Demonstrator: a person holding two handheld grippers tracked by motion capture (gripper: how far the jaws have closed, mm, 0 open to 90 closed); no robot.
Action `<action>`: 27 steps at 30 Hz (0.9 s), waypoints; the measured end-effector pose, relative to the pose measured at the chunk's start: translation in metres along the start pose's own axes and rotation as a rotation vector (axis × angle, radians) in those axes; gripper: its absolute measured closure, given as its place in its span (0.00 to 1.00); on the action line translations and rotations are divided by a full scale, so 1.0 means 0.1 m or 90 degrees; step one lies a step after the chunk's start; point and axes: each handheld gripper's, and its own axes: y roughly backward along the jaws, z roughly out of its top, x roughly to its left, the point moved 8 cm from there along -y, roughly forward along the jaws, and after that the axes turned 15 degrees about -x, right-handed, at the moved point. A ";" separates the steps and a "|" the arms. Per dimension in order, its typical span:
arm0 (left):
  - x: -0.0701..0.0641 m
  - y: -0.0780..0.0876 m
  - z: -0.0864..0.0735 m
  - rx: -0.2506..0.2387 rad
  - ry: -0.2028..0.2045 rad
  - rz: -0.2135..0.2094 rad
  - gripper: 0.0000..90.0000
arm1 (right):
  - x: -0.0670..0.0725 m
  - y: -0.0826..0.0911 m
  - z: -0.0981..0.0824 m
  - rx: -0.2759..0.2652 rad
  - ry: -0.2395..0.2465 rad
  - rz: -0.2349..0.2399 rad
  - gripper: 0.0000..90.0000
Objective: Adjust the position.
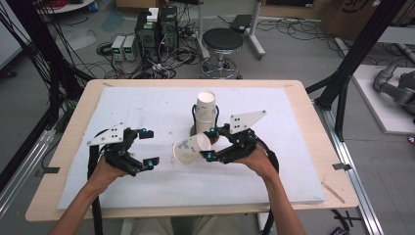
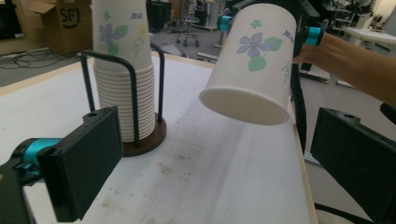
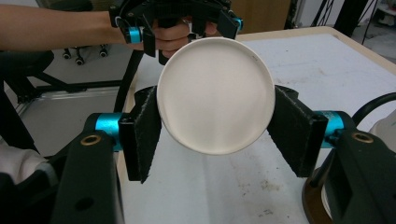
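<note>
Paper cup (image 1: 190, 148): single, floral print, held off the counter (image 1: 147, 191) by the right tool (image 1: 210, 143); just in front of the stack holder, between the two hands.
Cup axis: lying near level, tilted; closed base toward the left tool (image 1: 147, 148), open mouth back toward the right tool and its hand.
Cup in left gripper view (image 2: 252, 63): base disc nearest the camera and angled slightly down, wall flaring away up and right.
Cup in right gripper view (image 3: 215, 95): round white disc seen end-on, pinched across its width by both black pads.
Right tool state: clamped on the paper cup near its rim end, pads touching either side.
Left tool state: jaws spread wide, nothing between them; near the cup base but apart from it.
Key relation: cup base points at the left tool, so left hand (image 1: 105, 171) nearer the free end; judged a hand-over or a pull along the cup's long axis.
Cup stack (image 1: 206, 111): upright in a black wire holder (image 2: 140, 122) on a dark round base, behind the held cup, not touching it.
Risk, judged: thin wall may crush under a cross grip.
</note>
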 end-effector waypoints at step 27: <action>-0.23 -0.58 0.07 0.010 0.020 -0.144 0.03 | 0.08 -0.13 0.08 -0.002 0.013 0.032 0.42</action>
